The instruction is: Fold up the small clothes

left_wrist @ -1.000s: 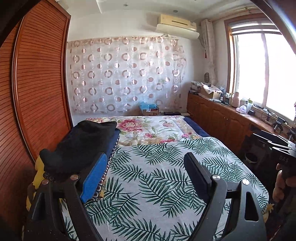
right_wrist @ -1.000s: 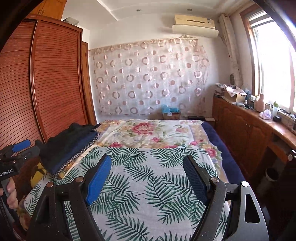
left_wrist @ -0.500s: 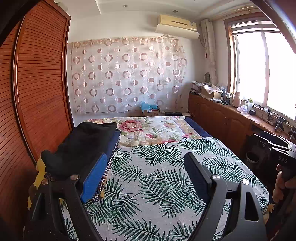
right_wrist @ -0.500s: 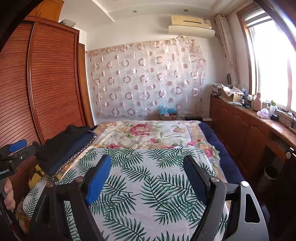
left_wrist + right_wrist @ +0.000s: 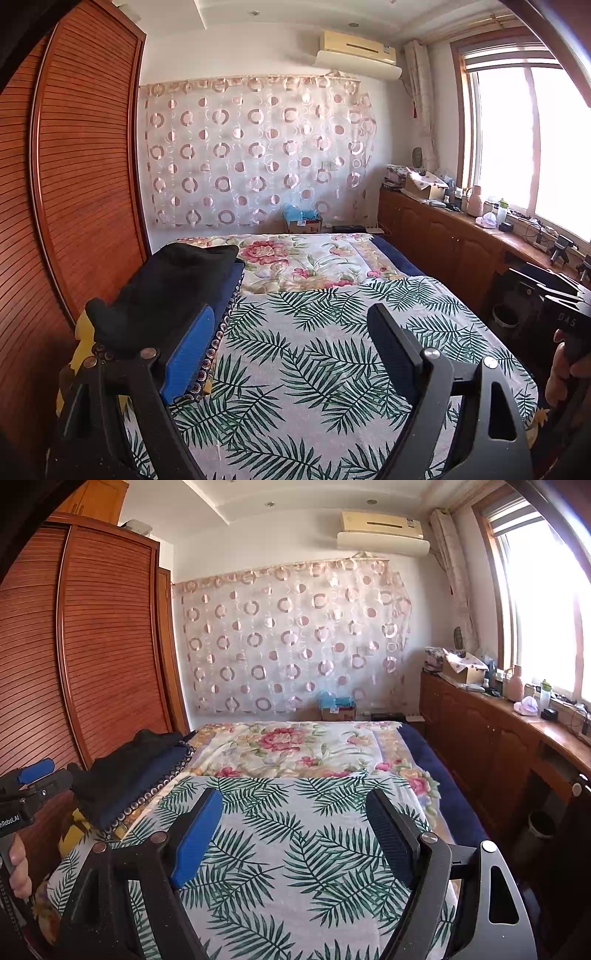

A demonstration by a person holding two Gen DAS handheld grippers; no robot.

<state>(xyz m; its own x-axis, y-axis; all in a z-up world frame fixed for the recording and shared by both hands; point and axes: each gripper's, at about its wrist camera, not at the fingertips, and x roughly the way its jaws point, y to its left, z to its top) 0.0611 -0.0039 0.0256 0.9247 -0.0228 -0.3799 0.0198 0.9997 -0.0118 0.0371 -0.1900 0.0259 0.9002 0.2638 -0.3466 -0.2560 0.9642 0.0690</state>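
Observation:
A stack of dark clothes (image 5: 173, 284), black on top of navy, lies on the left side of the bed (image 5: 314, 354); it also shows in the right wrist view (image 5: 133, 771). My left gripper (image 5: 291, 332) is open and empty, held above the palm-leaf sheet just right of the stack. My right gripper (image 5: 295, 816) is open and empty above the middle of the sheet (image 5: 295, 849). The left gripper also shows at the left edge of the right wrist view (image 5: 33, 775), and the right gripper's body (image 5: 565, 317) at the right edge of the left wrist view.
A wooden slatted wardrobe (image 5: 66, 184) runs along the bed's left side. A floral quilt (image 5: 295, 258) covers the far half of the bed. A wooden cabinet (image 5: 443, 236) with clutter stands under the window on the right. A patterned curtain (image 5: 255, 155) hangs on the far wall.
Both views have tilted upward slightly, showing more ceiling. Both grippers stay open and empty. The clothes have not moved.

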